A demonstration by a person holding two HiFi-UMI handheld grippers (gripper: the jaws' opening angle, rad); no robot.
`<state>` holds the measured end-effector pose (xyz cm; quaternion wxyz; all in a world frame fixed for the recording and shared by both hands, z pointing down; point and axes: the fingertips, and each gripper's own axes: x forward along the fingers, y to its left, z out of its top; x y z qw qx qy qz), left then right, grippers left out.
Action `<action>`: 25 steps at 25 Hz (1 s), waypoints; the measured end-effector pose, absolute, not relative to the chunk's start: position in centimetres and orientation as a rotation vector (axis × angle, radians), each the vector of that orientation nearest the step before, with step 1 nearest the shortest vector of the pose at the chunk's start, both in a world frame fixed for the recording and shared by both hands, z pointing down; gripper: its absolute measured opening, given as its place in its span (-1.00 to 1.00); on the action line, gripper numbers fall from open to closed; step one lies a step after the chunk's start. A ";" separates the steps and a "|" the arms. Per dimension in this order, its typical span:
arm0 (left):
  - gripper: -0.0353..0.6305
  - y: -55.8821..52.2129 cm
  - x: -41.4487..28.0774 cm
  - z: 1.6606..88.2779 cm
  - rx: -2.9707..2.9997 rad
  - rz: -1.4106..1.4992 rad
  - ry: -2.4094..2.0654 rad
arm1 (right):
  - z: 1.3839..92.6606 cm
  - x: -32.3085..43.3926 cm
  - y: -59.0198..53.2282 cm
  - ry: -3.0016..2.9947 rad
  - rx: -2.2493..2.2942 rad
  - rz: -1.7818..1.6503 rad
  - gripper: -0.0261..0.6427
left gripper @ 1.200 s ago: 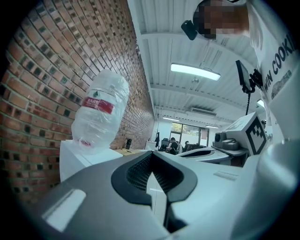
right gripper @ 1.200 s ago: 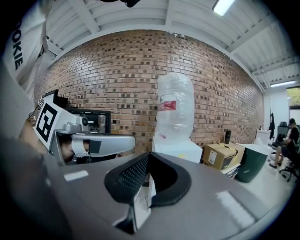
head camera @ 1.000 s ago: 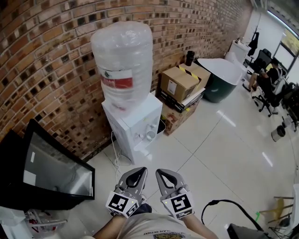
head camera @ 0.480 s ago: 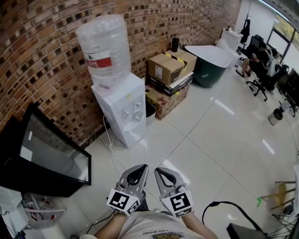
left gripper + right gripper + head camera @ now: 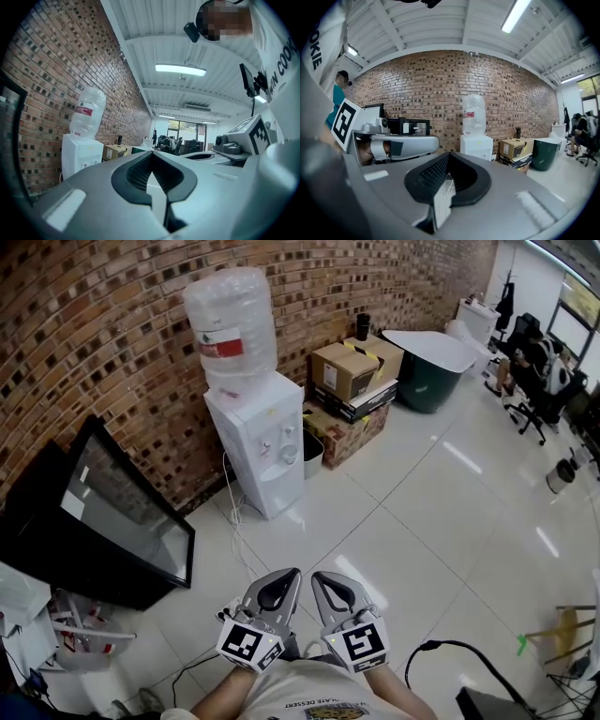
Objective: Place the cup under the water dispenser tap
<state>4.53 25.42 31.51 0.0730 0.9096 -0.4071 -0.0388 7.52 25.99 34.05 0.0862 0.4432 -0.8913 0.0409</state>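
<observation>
Head view: left gripper (image 5: pixel 288 575) and right gripper (image 5: pixel 319 577) at bottom centre, side by side and near each other, held close to the person's body over bare floor tile. Both claws are clenched and carry nothing. Water dispenser (image 5: pixel 267 442) stands against the brick wall at upper centre, well apart from both grippers, with a clear bottle (image 5: pixel 232 324) on top and its taps (image 5: pixel 287 441) on the front face. No cup is under the taps that I can make out. Right of the dispenser are stacked cardboard boxes (image 5: pixel 352 371), and on the top one stands a dark upright vessel (image 5: pixel 363 326). It may be the cup, but it is too small to tell. A black screen (image 5: pixel 112 512) leans on the wall at left. Left gripper view: jaw tips meet with nothing between them; the dispenser is small at left of the frame. Right gripper view: jaws closed tip to tip and empty; the dispenser is at centre, the boxes to its right, and the dark vessel is a speck on them. Handling, as a judgement: if that vessel is the cup, it is probably empty, light, stiff and smooth-sided, so apt to slip or tip. Take it across the wall about mid-height, pads square to it, and keep it upright.
</observation>
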 end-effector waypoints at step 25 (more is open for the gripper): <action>-0.89 30.9 -2.7 31.1 2.711 -0.124 -1.228 | 34.1 0.0 31.2 -2.645 1.255 0.131 -0.91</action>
